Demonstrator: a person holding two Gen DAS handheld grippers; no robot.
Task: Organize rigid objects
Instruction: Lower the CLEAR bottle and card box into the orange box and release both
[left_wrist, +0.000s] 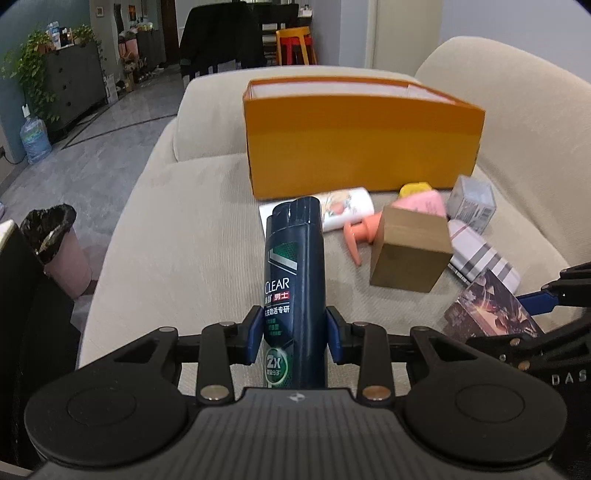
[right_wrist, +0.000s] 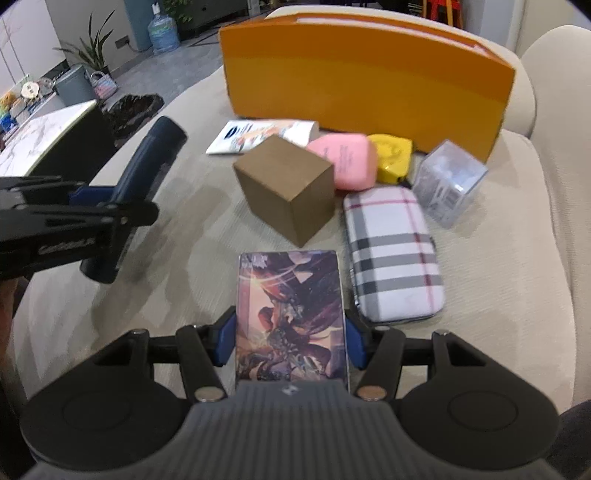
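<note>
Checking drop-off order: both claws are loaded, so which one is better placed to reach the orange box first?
Probably left: the left claw holds the dark blue shampoo bottle pointing at the open orange cardboard box; the right claw has the brown cube ahead.

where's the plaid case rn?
In the right wrist view the plaid case lies flat on the sofa, right of the illustrated box held by the right gripper, with the brown cardboard box to its left.

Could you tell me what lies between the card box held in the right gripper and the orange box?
In the right wrist view, a brown cardboard cube sits between the card box and the orange box, with a white bottle lying just behind it.
</note>
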